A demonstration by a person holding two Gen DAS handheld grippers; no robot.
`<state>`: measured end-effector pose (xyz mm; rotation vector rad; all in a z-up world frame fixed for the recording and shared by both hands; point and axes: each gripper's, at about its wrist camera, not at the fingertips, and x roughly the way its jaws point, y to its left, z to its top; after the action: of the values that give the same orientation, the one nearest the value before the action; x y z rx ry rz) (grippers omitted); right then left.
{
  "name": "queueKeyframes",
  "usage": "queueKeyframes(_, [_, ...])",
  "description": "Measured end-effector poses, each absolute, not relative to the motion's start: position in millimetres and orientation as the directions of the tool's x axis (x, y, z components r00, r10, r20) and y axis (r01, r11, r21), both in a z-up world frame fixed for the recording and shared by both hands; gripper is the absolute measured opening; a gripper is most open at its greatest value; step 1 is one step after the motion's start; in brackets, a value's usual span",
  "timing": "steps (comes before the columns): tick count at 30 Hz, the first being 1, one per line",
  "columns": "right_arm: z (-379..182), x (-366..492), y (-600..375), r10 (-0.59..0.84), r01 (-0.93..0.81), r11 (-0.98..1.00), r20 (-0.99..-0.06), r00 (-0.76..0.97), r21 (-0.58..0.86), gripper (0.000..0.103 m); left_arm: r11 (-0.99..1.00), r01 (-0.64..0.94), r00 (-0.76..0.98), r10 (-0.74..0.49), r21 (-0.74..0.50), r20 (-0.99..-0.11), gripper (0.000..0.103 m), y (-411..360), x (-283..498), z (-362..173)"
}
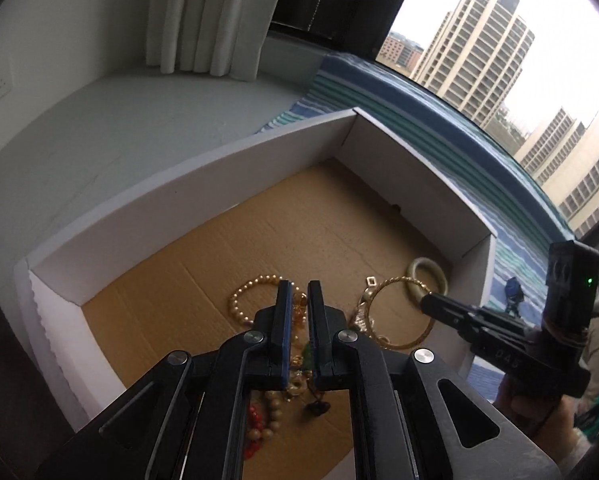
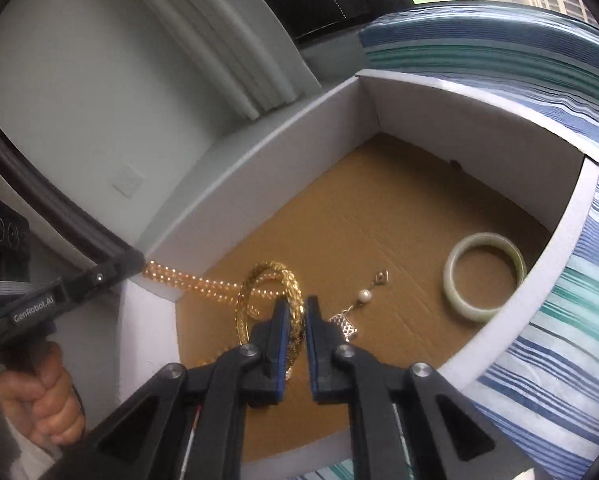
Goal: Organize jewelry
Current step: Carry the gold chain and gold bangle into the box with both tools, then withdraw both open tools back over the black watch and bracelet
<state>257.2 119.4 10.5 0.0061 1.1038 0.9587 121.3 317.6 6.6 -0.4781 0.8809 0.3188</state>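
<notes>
A white box with a brown cardboard floor holds jewelry. My left gripper is shut on a pearl-bead strand and holds it above the box floor; in the right wrist view the left gripper has the strand stretched out from its tip. My right gripper is shut on a gold mesh bangle, which also shows in the left wrist view at the right gripper's tip. A pale jade bangle lies flat by the box's right wall.
A pearl drop earring with a gold lattice piece lies on the box floor. Red beads, tan beads and small gold pieces lie under my left gripper. The box sits on a blue-striped cloth. A window is behind.
</notes>
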Motion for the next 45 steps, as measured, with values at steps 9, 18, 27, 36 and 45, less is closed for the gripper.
queueKeyframes(9, [36.8,228.8,71.0,0.576,-0.696,0.69,-0.732,0.364,0.197,0.071,0.852,-0.49,0.588,0.165,-0.186,-0.792,0.079,284.7,87.9,1.3])
queueKeyframes(18, [7.2,181.2,-69.9,0.342,-0.549,0.833,-0.714,0.612,-0.072,0.079,0.956,-0.271,0.682,0.106,-0.114,-0.724,0.09,171.1,78.3,22.7])
queueKeyframes(27, [-34.2,152.0,-229.6,0.063,-0.226,0.968,-0.77,0.635,-0.108,0.079,0.986,-0.055,0.626,-0.09,-0.16,-0.774,0.095,65.4,91.7,-11.9])
queueKeyframes(36, [-44.7,141.1,-280.9,-0.003,-0.097,0.992,-0.77,0.638,-0.085,0.079,0.995,0.027,0.528,-0.099,-0.1,-0.843,0.095,15.9,84.8,-52.0])
queueKeyframes(45, [-51.7,142.3,-271.5,0.024,-0.113,0.992,-0.781,0.624,-0.06,0.079,0.997,0.024,0.512,-0.079,-0.078,-0.855,0.095,10.2,83.0,-58.0])
